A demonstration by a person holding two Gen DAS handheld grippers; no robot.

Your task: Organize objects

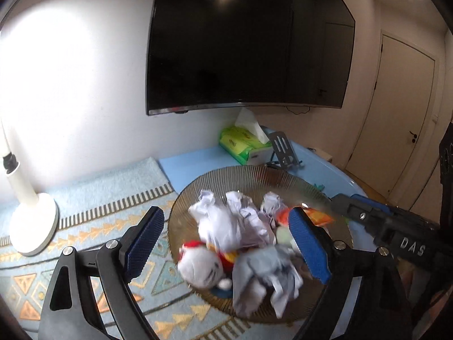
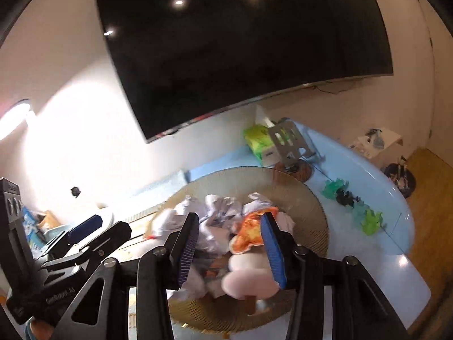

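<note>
Overhead, left gripper gaping over bowl of crumpled paper, right gripper also unclenched, stamped "DAS"

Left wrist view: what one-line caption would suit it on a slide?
Open left claw above a ribbed glass bowl of crumpled paper and small plush toys, below a dark wall screen.

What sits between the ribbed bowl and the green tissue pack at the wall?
A grey folding stand on bare blue mat, in both views.
</note>
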